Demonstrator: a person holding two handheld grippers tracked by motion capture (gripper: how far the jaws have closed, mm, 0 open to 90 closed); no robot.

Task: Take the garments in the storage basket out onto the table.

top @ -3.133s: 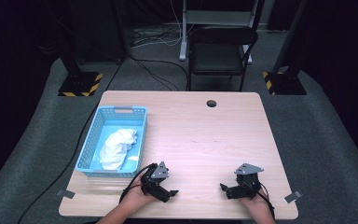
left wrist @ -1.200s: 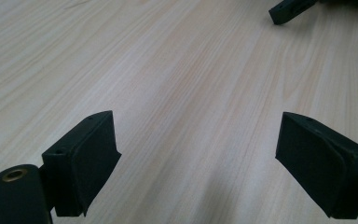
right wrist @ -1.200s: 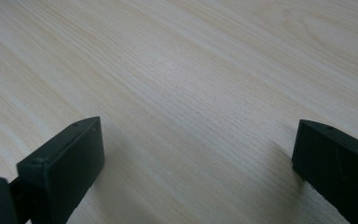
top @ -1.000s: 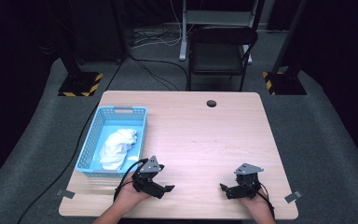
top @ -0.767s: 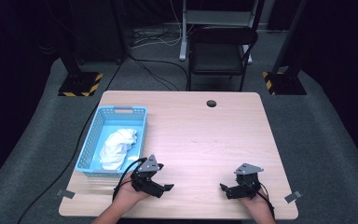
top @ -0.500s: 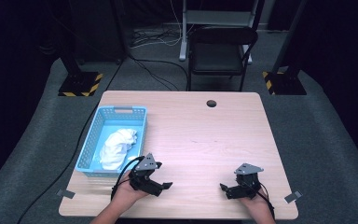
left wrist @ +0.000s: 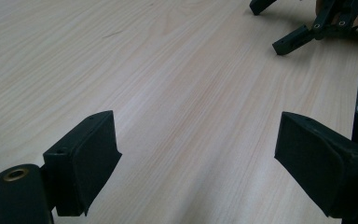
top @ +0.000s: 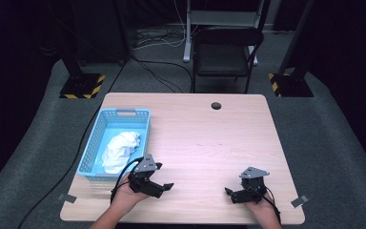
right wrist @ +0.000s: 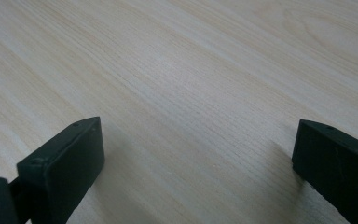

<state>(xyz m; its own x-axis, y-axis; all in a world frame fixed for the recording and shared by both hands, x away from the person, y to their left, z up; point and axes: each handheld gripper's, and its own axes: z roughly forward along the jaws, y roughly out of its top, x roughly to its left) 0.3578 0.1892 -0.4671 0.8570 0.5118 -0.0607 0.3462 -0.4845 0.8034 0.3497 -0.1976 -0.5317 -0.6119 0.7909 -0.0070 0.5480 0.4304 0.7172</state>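
A blue plastic basket [top: 143,117] stands on the left of the wooden table [top: 205,138] with a white crumpled cloth [top: 119,150] inside it. My left gripper [top: 164,188] is held just right of the basket's near corner, open, nothing between its jaws. In the left gripper view its fingers [left wrist: 86,161] spread wide over bare wood, and the right gripper [left wrist: 307,25] shows farther off at the top right. My right gripper [top: 229,194] rests near the front right edge, open; its fingers [right wrist: 65,163] frame bare tabletop.
A round cable hole [top: 216,105] sits near the table's far edge. A black chair [top: 224,52] stands behind the table. Striped stand bases [top: 81,88] flank the far corners on the floor. Tape tabs [top: 299,201] mark the front corners.
My left gripper has drifted left, toward the basket's near corner, and lifted slightly. The right gripper has stayed put.
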